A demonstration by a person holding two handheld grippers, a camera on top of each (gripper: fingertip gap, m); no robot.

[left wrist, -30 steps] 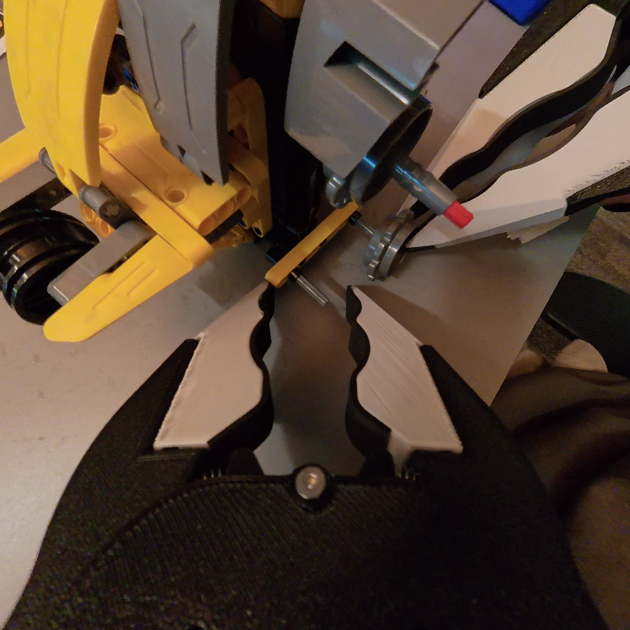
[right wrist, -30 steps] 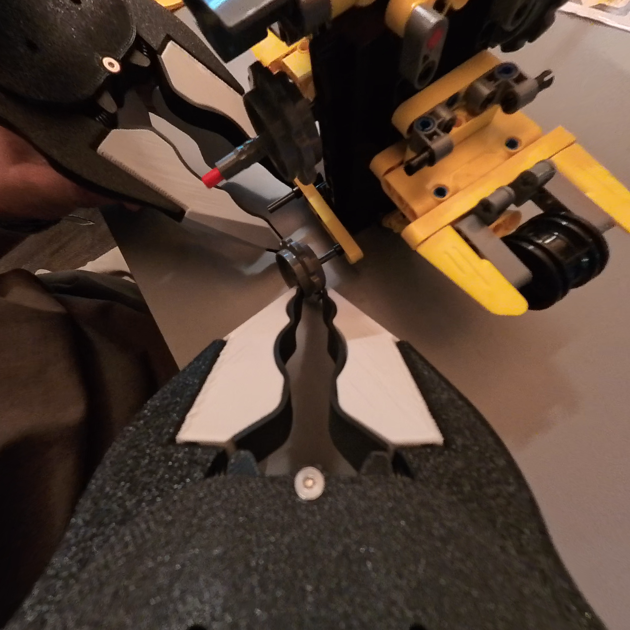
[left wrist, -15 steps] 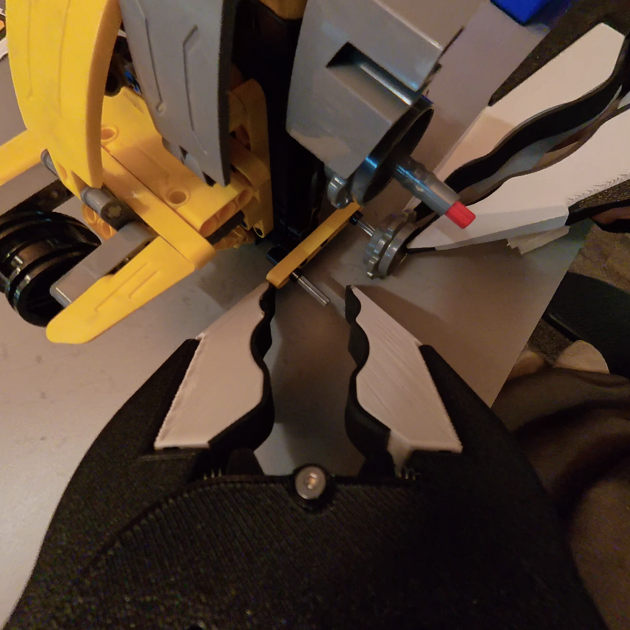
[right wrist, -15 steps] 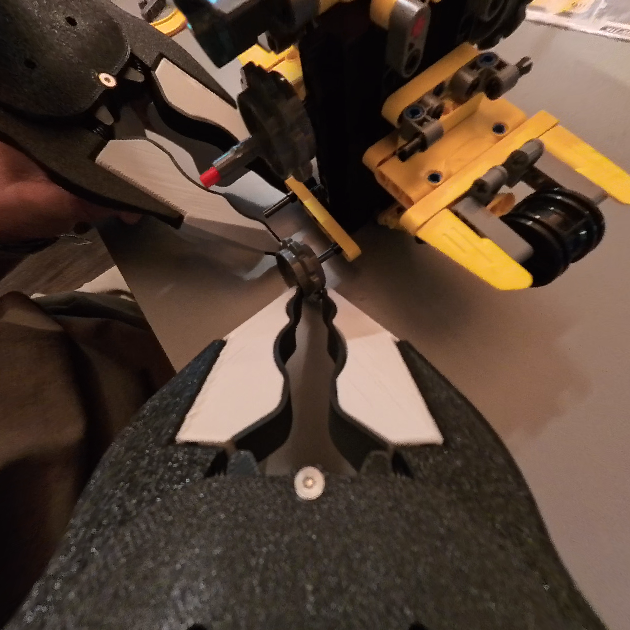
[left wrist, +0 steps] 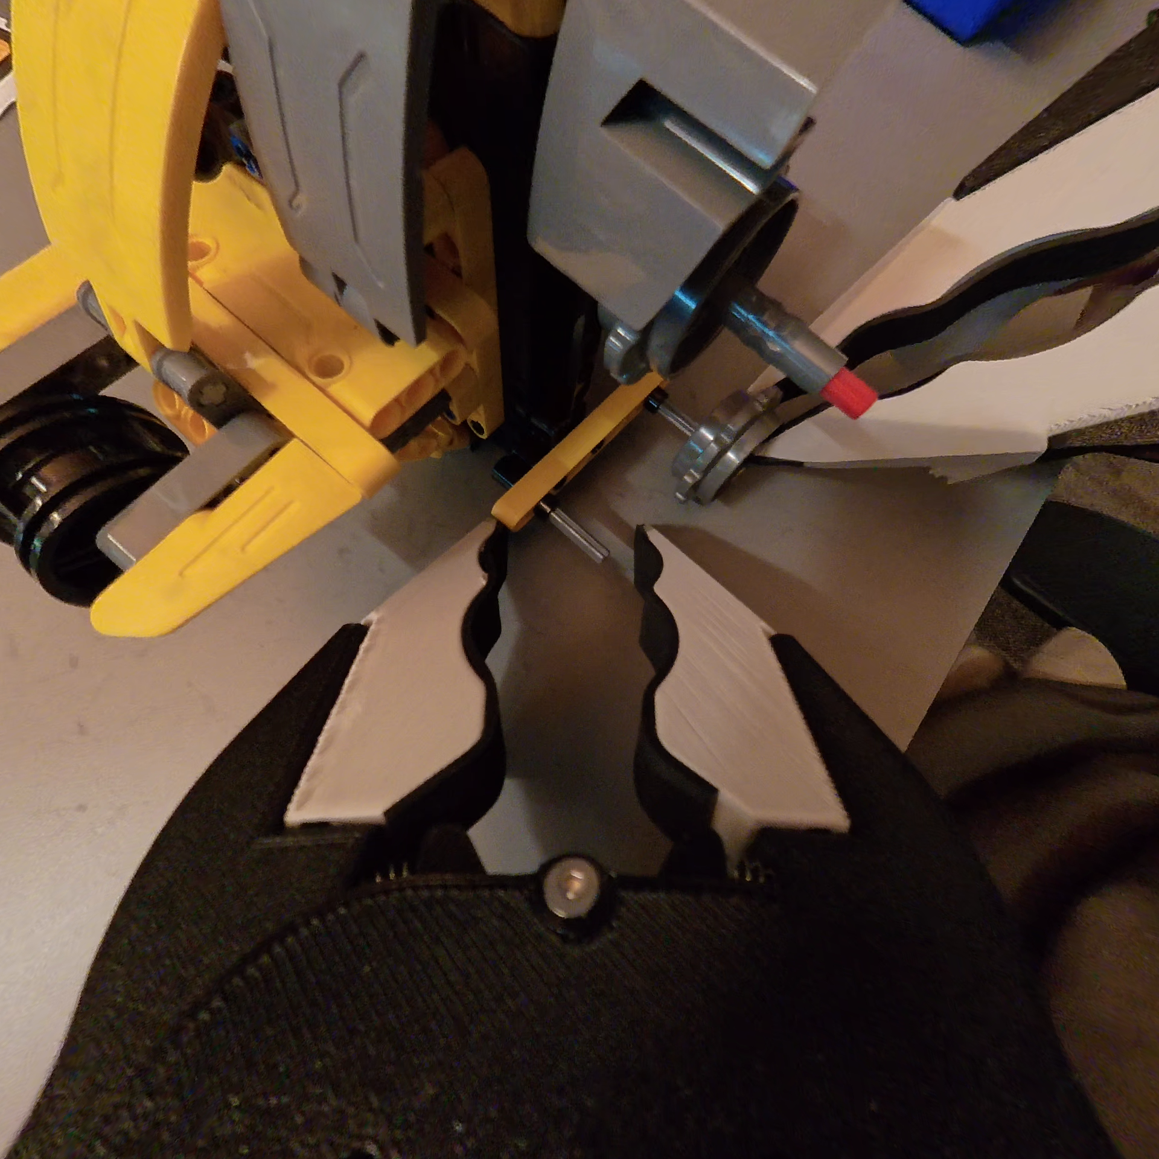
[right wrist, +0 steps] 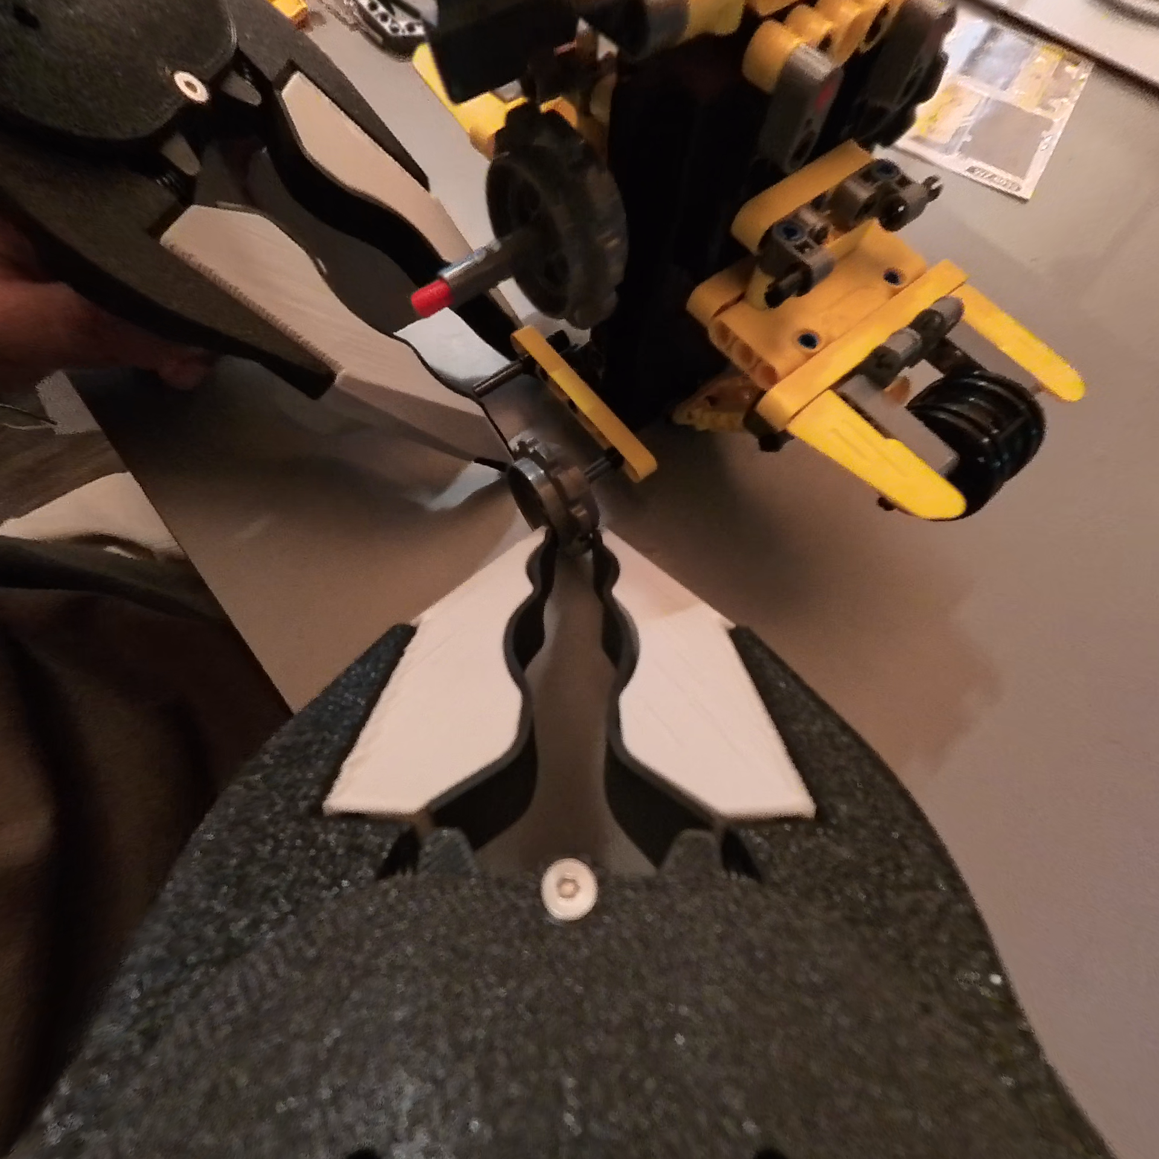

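A yellow, grey and black brick-built model (left wrist: 313,376) stands on the grey table (left wrist: 125,721). A yellow beam (left wrist: 571,451) sticks out low on its side and carries two thin axles. My left gripper (left wrist: 567,539) is open and empty, with the nearer axle (left wrist: 574,533) between its tips. My right gripper (right wrist: 574,545) is shut on a small grey gear (right wrist: 552,495). It holds the gear at the tip of the other axle (right wrist: 602,467). The gear also shows in the left wrist view (left wrist: 715,448). A red-tipped axle (right wrist: 433,295) juts from a black wheel (right wrist: 558,232) just above.
A printed sheet (right wrist: 991,106) lies on the table behind the model. Loose parts (right wrist: 389,25) lie at the far edge. A blue block (left wrist: 966,15) sits at the back. The table edge (left wrist: 941,690) and a person's dark clothing (right wrist: 94,752) are close by. The right tips stand about 8 cm off the black wheel (right wrist: 558,232).
The right wrist view has tilted, so more of the model and the table behind show. The gear stays at the axle tip. The left gripper stays open in the same place.
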